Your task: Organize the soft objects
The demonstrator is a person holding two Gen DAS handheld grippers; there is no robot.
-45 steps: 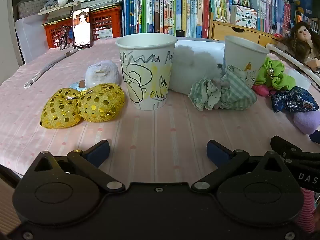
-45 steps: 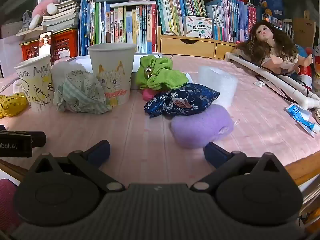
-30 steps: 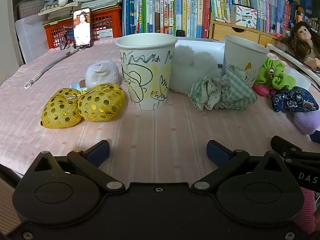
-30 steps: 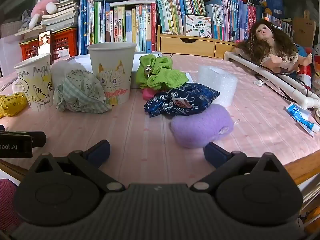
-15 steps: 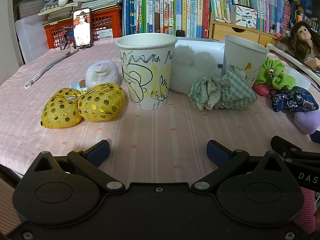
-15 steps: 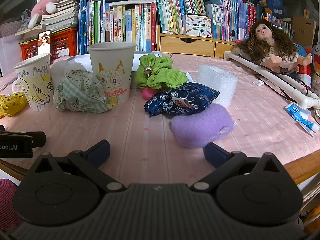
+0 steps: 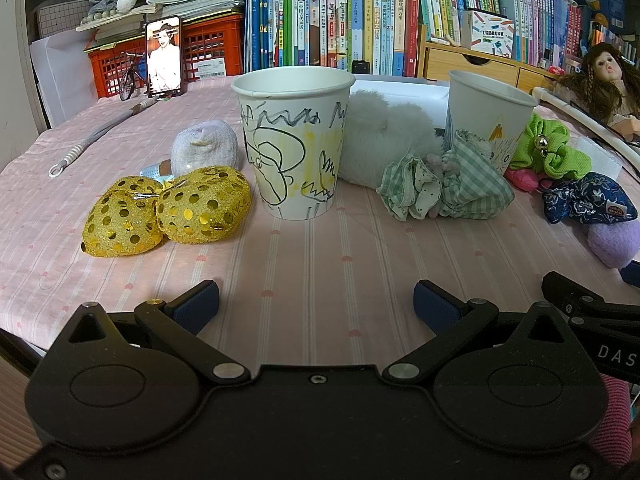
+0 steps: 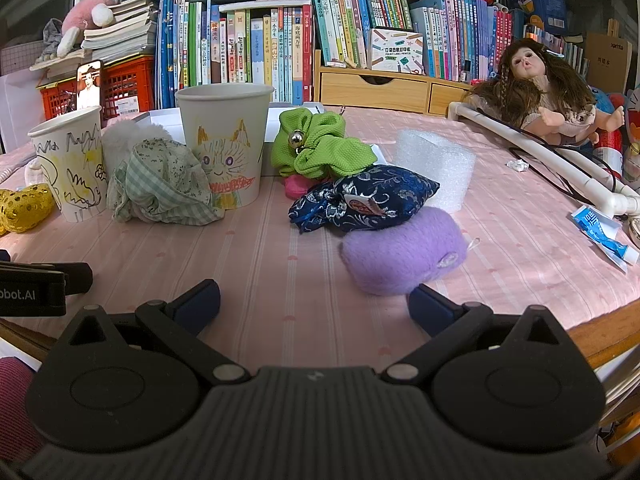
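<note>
Two paper cups stand on the pink cloth: one with a black and yellow drawing [image 7: 294,142] [image 8: 70,164] and one with a cat drawing [image 8: 224,144] [image 7: 488,120]. Soft things lie around them: two gold sequin pieces [image 7: 168,210], a white sock ball [image 7: 204,148], a white fluffy piece [image 7: 384,144], a green checked cloth [image 7: 444,184] [image 8: 164,184], a green scrunchie [image 8: 316,146], a blue patterned pouch [image 8: 364,200] and a purple plush [image 8: 404,252]. My left gripper [image 7: 316,306] is open and empty before the drawn cup. My right gripper [image 8: 314,300] is open and empty, beside the purple plush.
A white foam roll [image 8: 436,168] stands behind the pouch. A doll [image 8: 548,92] and a white tube [image 8: 560,160] lie at the right. A toothpaste tube [image 8: 600,232] lies near the table's right edge. Books, a red crate [image 7: 212,52] and a phone [image 7: 162,56] line the back.
</note>
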